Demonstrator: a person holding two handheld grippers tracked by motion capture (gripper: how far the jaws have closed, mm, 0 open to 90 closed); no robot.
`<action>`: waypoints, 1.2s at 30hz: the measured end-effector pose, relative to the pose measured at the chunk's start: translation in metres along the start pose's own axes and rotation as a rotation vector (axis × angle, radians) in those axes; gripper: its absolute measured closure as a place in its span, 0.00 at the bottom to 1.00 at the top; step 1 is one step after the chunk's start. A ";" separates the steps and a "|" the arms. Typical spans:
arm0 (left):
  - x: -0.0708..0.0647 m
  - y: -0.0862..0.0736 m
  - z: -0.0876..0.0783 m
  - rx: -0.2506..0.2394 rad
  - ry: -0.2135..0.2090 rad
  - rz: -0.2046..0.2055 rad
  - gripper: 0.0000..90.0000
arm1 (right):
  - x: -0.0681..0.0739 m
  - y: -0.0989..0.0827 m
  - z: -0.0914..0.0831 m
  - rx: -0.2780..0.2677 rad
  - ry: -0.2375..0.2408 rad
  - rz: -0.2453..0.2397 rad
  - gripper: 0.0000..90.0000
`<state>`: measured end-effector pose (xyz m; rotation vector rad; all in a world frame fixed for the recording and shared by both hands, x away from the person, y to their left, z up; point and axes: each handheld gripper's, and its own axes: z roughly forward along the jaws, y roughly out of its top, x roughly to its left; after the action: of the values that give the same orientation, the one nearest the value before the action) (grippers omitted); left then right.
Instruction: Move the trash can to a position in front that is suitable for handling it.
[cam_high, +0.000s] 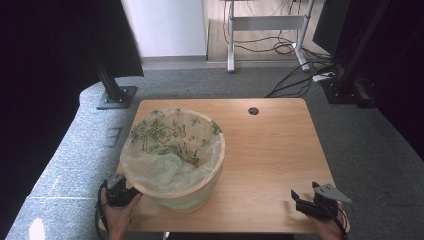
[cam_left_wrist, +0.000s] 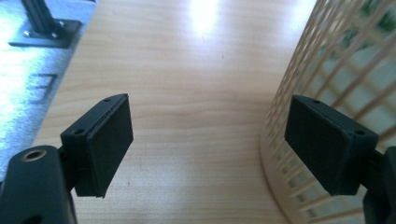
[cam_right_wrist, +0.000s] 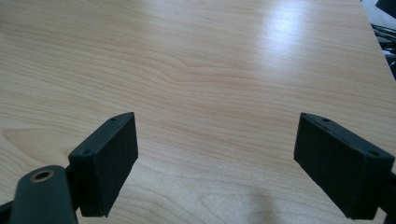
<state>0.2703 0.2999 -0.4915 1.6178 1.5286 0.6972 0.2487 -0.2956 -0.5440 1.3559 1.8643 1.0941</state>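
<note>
With the lined lattice basket (cam_high: 172, 157) at the lower left of the bench (cam_high: 270, 150), the left hand-held gripper (cam_high: 121, 190), wide open and empty, should close squarely on the bag's rim, while the right hand-held gripper (cam_high: 306, 202) waits wide open and empty at the lower right.

Waste basket (cam_high: 197, 192): round, pale cream lattice wall of thin crossed slats, open gaps between them. Stands upright on left half of wooden table (cam_high: 270, 150), near front edge. Lined with thin translucent bag (cam_high: 165, 150), green leaf print, mouth folded out over rim, slack folds sagging inside. Left gripper view: lattice wall (cam_left_wrist: 327, 70) curves close at right, bag showing through gaps.
</note>
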 end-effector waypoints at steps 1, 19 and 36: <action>0.000 0.000 0.000 0.000 0.000 0.000 0.17 | 0.000 0.000 0.000 0.000 0.000 0.000 0.15; -0.037 0.013 0.013 -0.026 -0.077 0.144 0.20 | -0.002 -0.003 -0.003 0.006 0.004 0.030 0.15; -0.069 0.020 0.026 -0.017 -0.152 0.213 0.22 | -0.003 -0.006 -0.006 0.012 -0.009 0.039 0.16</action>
<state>0.2948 0.2284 -0.4804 1.7949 1.2512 0.6822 0.2424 -0.3011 -0.5464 1.4068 1.8480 1.0967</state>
